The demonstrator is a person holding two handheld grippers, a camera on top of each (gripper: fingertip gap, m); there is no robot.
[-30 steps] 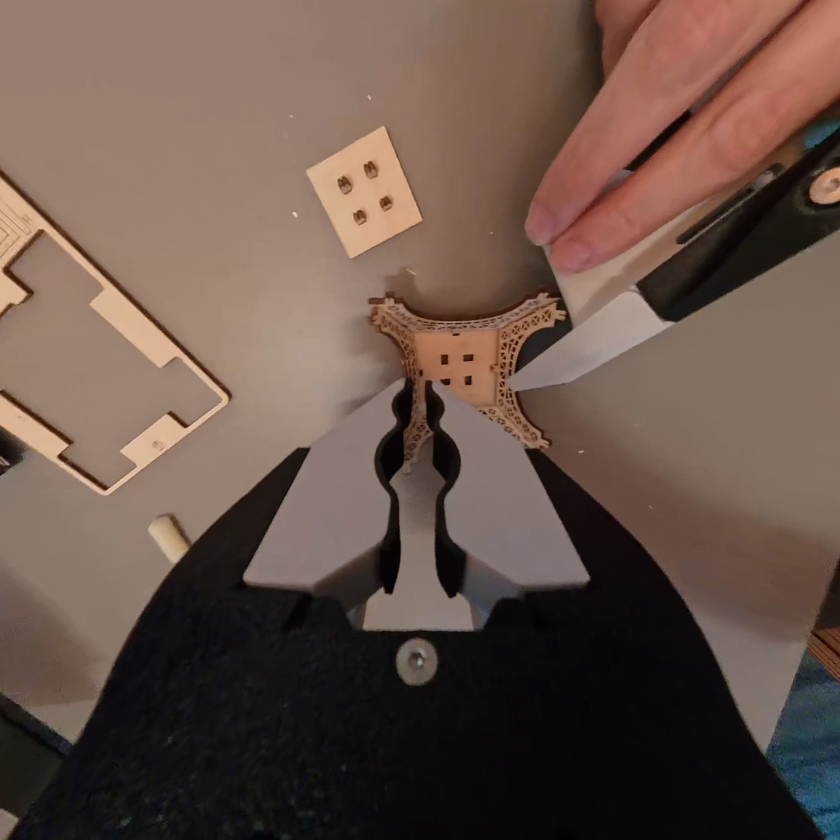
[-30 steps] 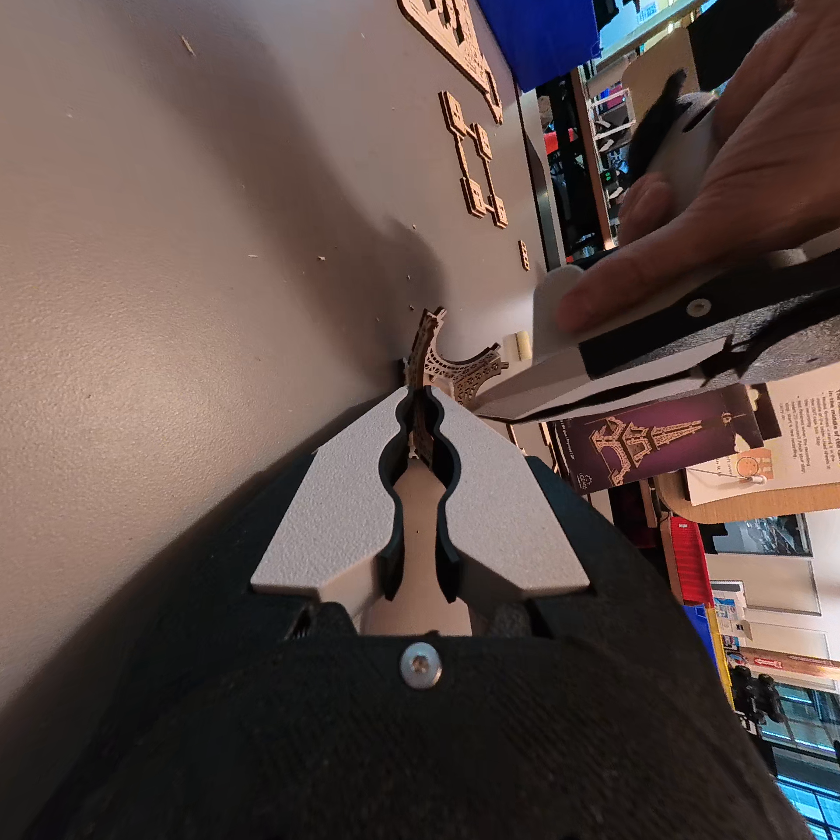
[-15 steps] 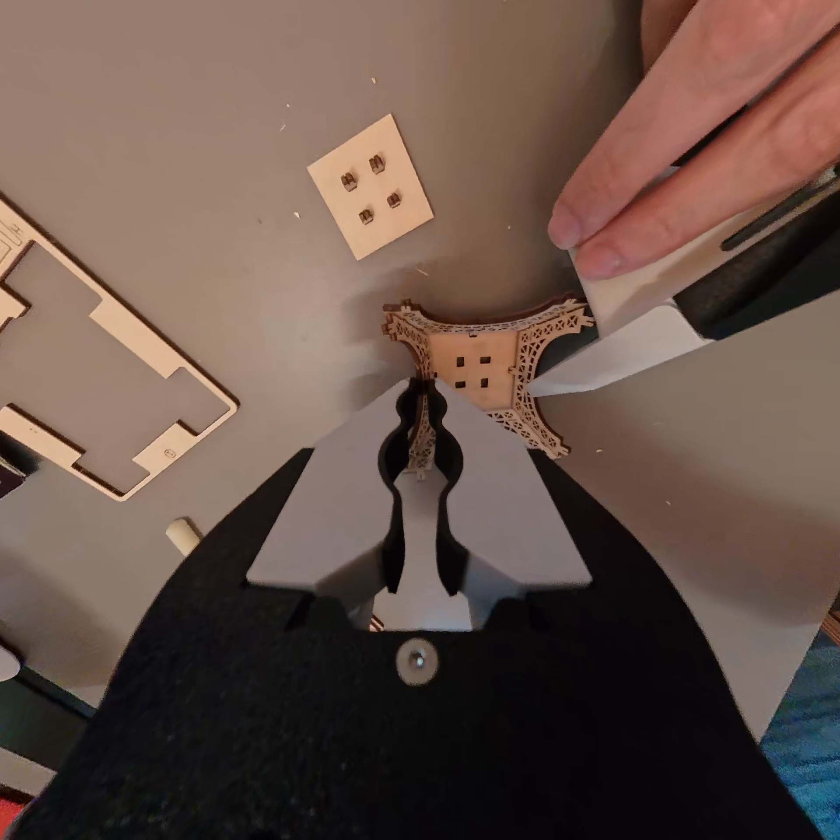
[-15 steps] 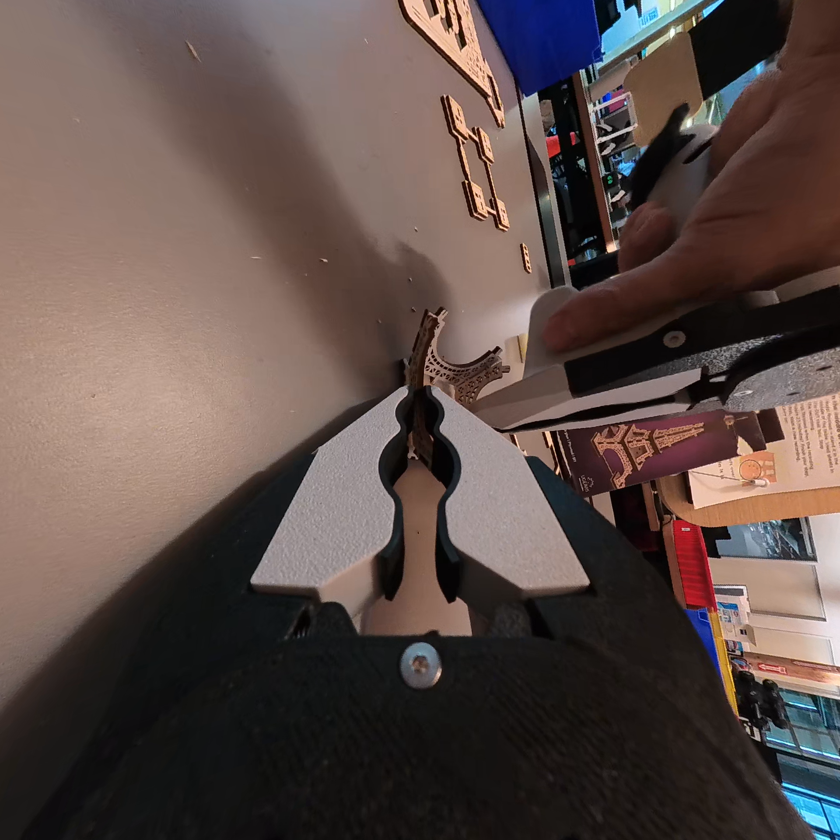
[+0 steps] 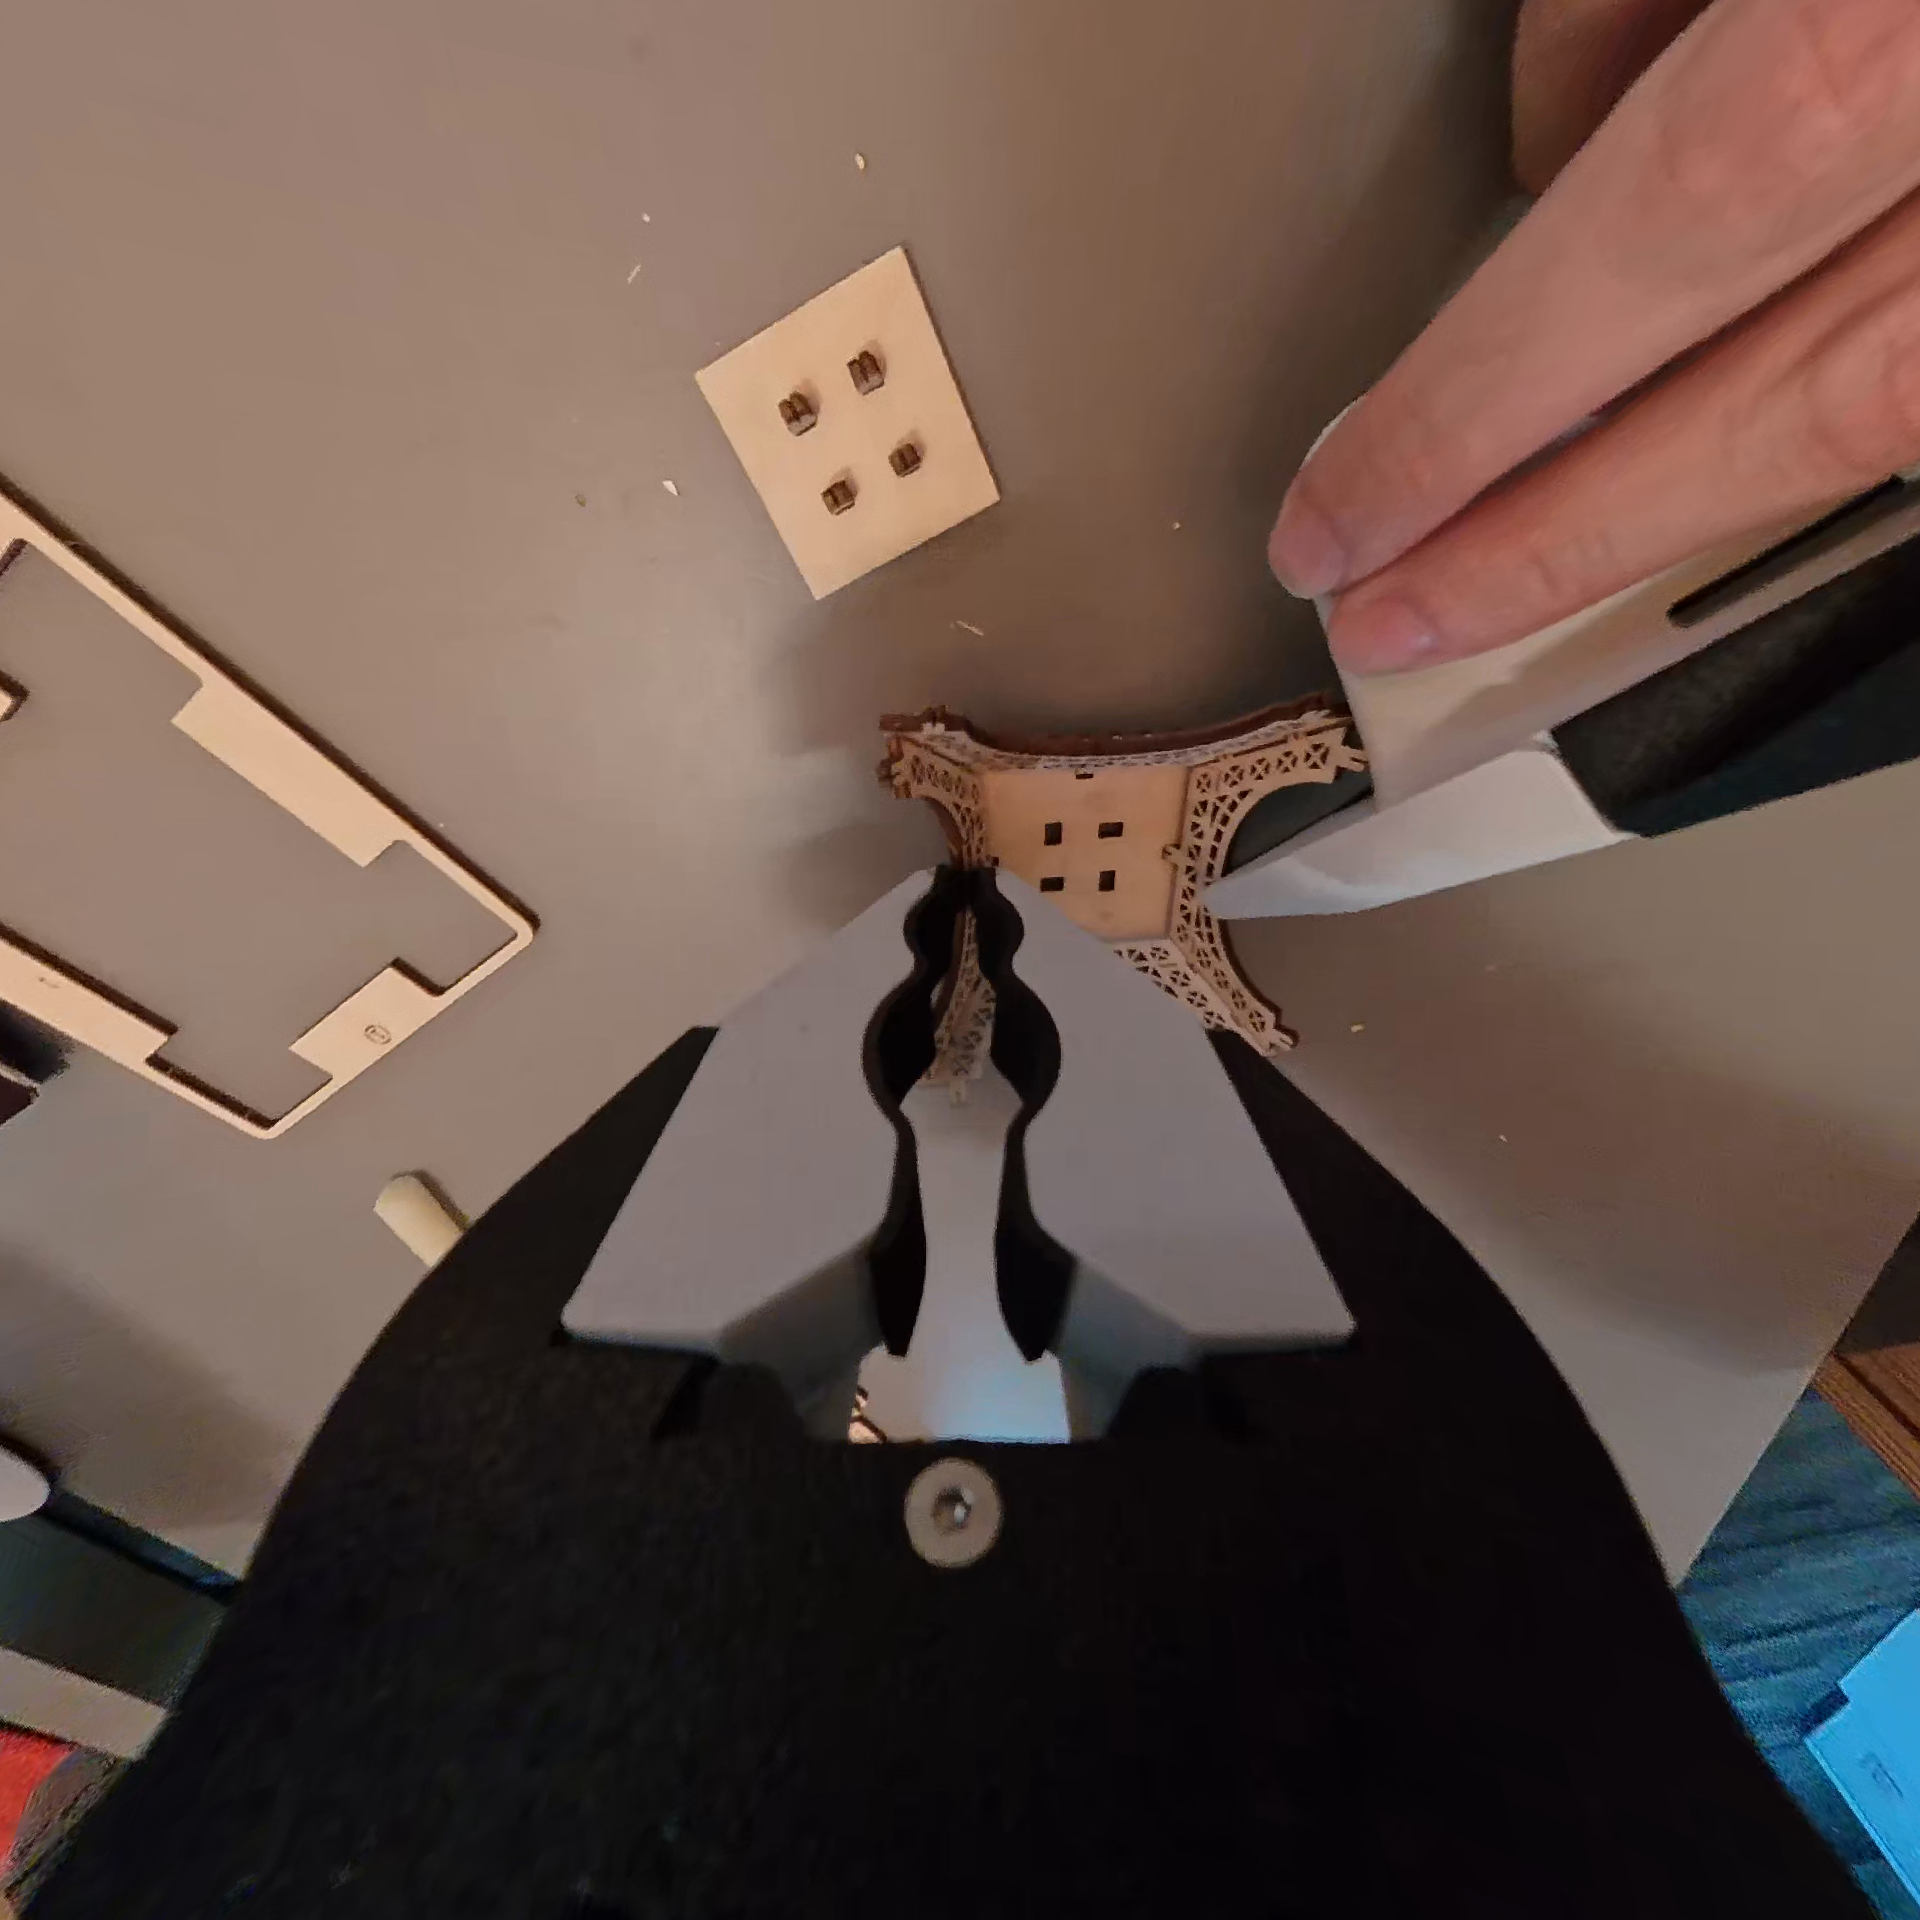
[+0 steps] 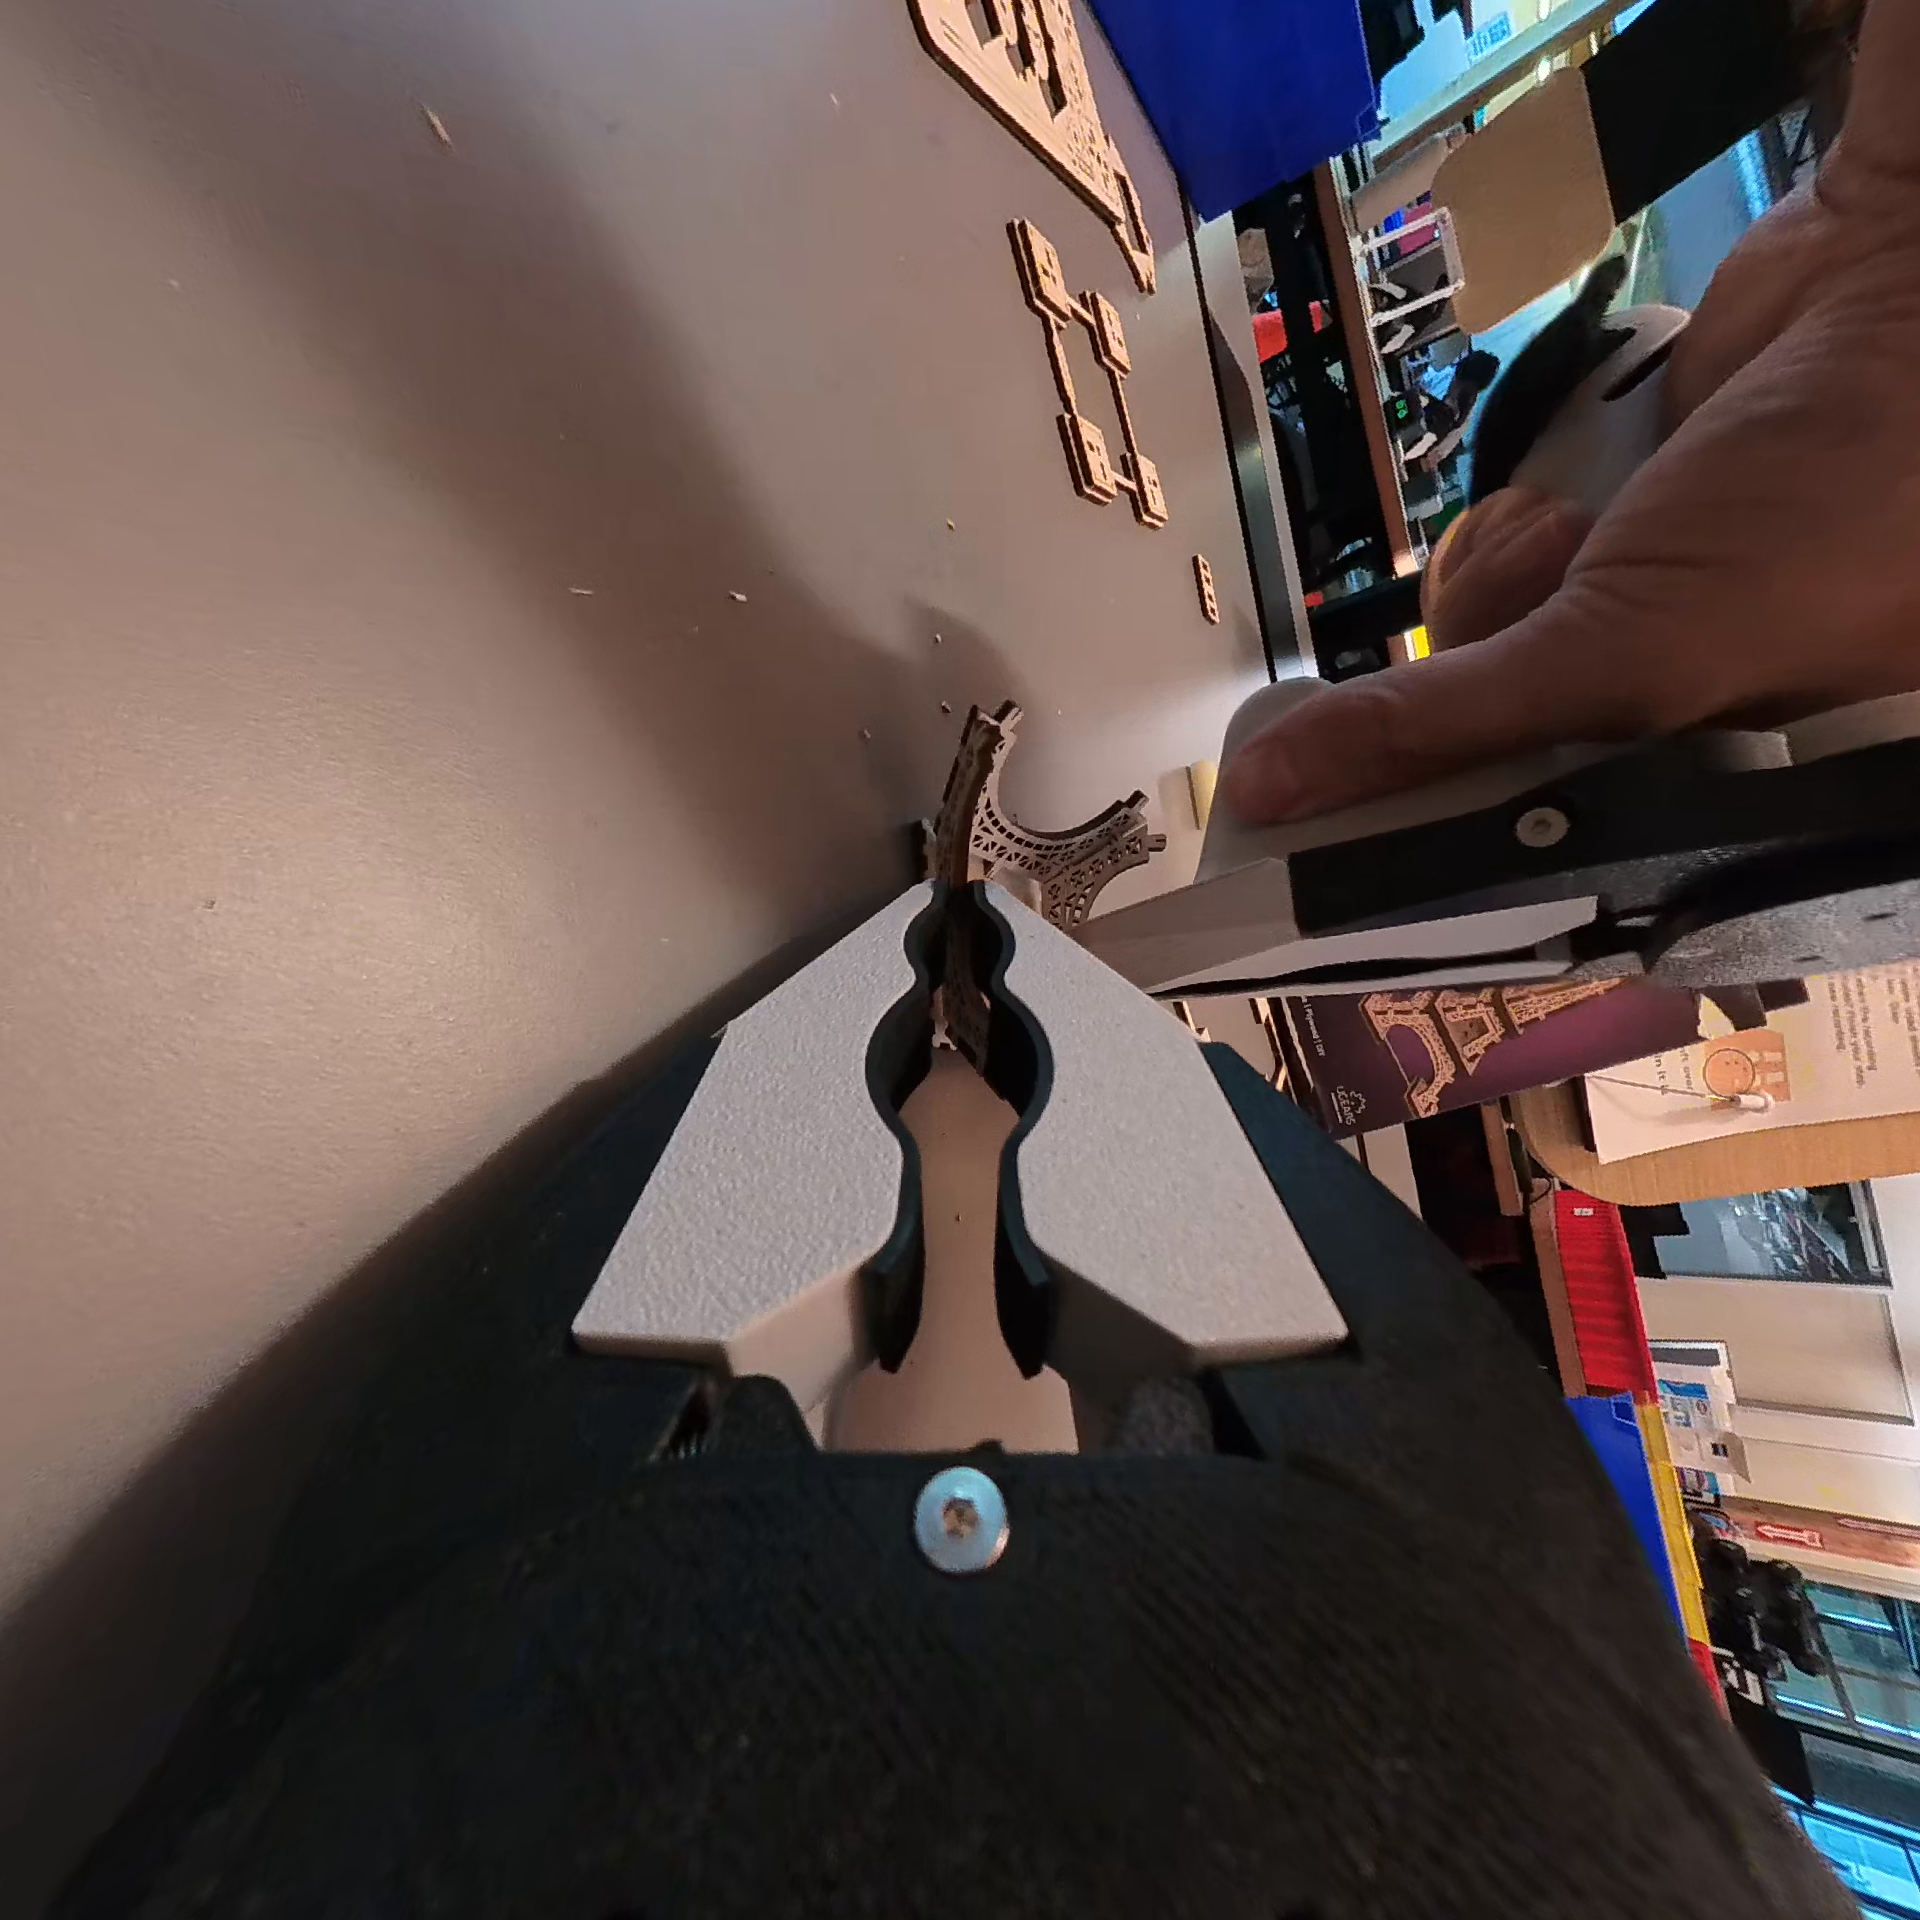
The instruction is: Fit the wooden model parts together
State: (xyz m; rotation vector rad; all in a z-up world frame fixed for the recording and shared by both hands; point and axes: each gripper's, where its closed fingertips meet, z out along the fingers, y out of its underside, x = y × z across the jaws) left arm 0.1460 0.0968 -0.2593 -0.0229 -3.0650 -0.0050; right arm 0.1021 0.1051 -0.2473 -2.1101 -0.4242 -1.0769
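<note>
The wooden tower base (image 5: 1091, 831), a flat slotted plate with lattice legs around it, stands on the grey table (image 5: 520, 208). My left gripper (image 5: 966, 883) is shut on the leg panel at its near left corner. My right gripper (image 5: 1236, 899) reaches in from the right, with a hand on it. In the right wrist view, my right gripper (image 6: 961, 894) is shut on a lattice panel of the tower base (image 6: 1049, 847). My left gripper (image 6: 1101, 945) comes in from the right, tips by the model.
A square wooden plate with four tabs (image 5: 847, 421) lies beyond the model. An emptied wooden sheet frame (image 5: 260, 769) lies at left, a small cream peg (image 5: 416, 1231) near it. Cut-out wooden pieces (image 6: 1091, 364) and a purple box (image 6: 1475, 1049) lie farther off. The table edge runs at right. The tips of one gripper are about 5 cm away from the tips of the other.
Both grippers keep their hold on the model. The model and the right gripper have shifted slightly to the right in the left wrist view.
</note>
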